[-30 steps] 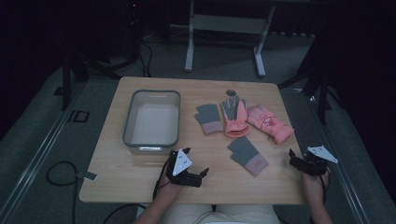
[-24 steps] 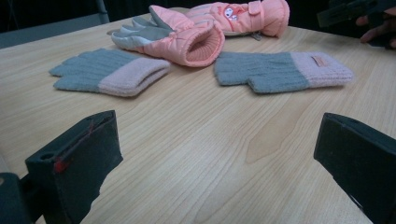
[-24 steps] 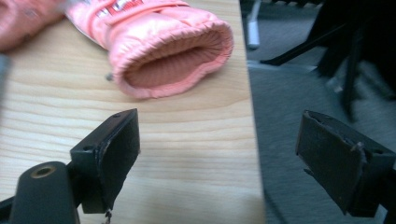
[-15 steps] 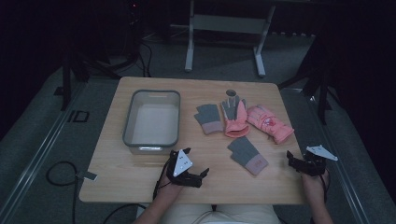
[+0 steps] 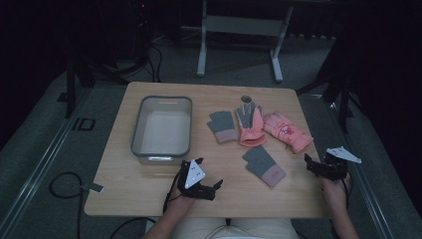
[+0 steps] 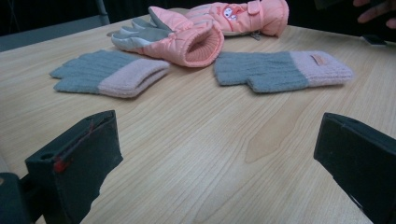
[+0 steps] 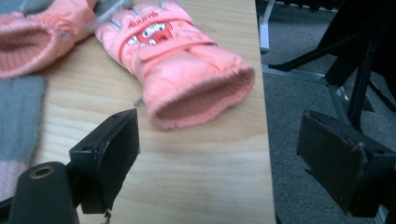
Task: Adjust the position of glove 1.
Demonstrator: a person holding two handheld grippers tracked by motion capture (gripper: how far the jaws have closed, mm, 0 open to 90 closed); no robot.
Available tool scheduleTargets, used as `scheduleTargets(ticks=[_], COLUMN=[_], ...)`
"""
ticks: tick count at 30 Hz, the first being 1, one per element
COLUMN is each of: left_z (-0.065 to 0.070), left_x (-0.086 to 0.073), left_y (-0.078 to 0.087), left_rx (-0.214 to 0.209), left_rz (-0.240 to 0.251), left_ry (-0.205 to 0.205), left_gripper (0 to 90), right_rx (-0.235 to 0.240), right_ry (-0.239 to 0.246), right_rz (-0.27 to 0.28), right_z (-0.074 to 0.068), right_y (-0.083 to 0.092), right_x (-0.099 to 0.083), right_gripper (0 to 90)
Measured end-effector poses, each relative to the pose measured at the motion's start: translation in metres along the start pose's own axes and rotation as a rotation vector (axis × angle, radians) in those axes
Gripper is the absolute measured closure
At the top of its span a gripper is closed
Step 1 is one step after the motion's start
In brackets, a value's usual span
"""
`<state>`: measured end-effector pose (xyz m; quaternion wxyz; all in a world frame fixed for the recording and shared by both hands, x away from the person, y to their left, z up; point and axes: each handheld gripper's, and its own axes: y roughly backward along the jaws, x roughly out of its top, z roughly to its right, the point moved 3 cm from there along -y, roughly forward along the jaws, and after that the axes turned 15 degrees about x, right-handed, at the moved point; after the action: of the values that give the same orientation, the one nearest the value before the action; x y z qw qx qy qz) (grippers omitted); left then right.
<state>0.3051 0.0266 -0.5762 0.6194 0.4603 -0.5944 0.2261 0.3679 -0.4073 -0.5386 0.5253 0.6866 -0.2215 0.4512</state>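
Right gripper [image 5: 312,165] jaws wide, empty, near pink glove [image 7: 180,60]; left gripper [image 5: 209,180] wide, empty; glove fingertips cut off.

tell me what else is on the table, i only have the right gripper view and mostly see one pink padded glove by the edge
Observer: A grey-rimmed rectangular plastic tub stands on the left half of the wooden table, and it looks empty.
Operator: how many gloves in total
Observer: Four. The pink padded glove with a cartoon face, a pink padded glove with grey fingers, and two grey knitted gloves with pink cuffs, the far one and the near one.
Operator: left tool holding anything
Observer: No, the left tool is open over bare wood.
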Motion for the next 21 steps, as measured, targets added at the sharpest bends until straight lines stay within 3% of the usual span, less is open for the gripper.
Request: scheduleTargets(ticks=[8, 12, 14, 18, 21], left_z=[-0.001, -0.003, -0.003, -0.003, -0.003], left_x=[0.0, 0.0, 0.0, 0.0, 0.0], left_y=[0.0, 0.0, 0.0, 0.0, 0.0], left_rx=[-0.006, -0.001, -0.006, -0.005, -0.006], left_rz=[0.0, 0.0, 0.0, 0.0, 0.0], left_ry=[0.014, 0.029, 0.032, 0.029, 0.031], left_gripper=[0.0, 0.0, 0.0, 0.0, 0.0], right_rx=[0.017, 0.018, 0.013, 0.094, 0.087], right_ry=[-0.002, 0.018, 0.034, 0.0, 0.004], right_rz=[0.007, -0.025, -0.001, 0.006, 0.0], right_z=[-0.008, -0.013, -0.017, -0.021, -0.026], right_y=[-0.002, -0.007, -0.007, -0.008, -0.012], right_x=[0.022, 0.03, 0.039, 0.054, 0.059], right_gripper=[12.2, 12.5, 13.2, 14.3, 16.3])
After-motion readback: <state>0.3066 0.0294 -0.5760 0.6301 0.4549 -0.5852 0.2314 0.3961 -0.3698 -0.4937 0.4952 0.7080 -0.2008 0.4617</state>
